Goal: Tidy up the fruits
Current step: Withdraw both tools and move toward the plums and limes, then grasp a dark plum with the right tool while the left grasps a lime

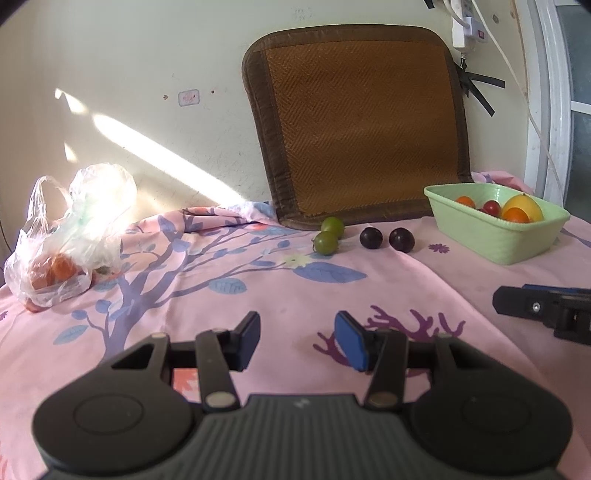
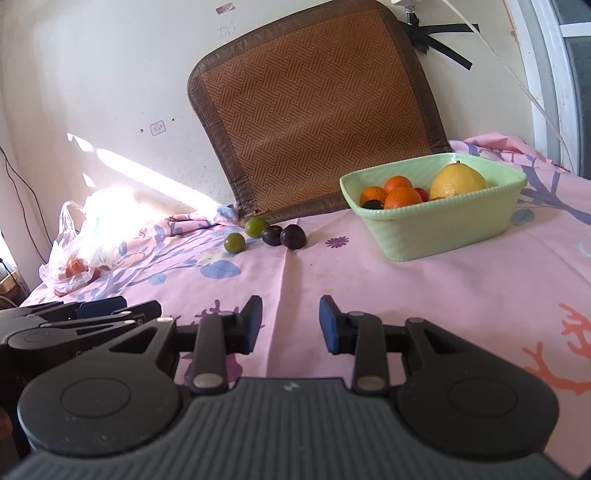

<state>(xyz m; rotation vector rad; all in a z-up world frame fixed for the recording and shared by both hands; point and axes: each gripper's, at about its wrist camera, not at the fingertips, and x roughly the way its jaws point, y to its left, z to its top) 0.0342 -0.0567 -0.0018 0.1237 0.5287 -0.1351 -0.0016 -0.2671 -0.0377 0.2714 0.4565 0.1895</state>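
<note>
Two green plums (image 1: 328, 236) (image 2: 244, 234) and two dark purple plums (image 1: 387, 239) (image 2: 283, 235) lie on the pink sheet in front of a woven mat. A light green basket (image 1: 498, 236) (image 2: 436, 225) at the right holds oranges, a yellow fruit, a red one and a dark one. A clear plastic bag (image 1: 70, 236) (image 2: 79, 254) with orange fruit sits at the left. My left gripper (image 1: 297, 341) hangs open over the sheet with nothing between its blue pads, well short of the plums. My right gripper (image 2: 290, 321) is open and empty too, level with the left one.
A brown woven mat (image 1: 362, 125) (image 2: 317, 110) leans on the wall behind the fruit. A power strip (image 1: 467, 22) and cables hang at the top right by a window frame. The flowered pink sheet (image 1: 258, 295) is wrinkled near the bag.
</note>
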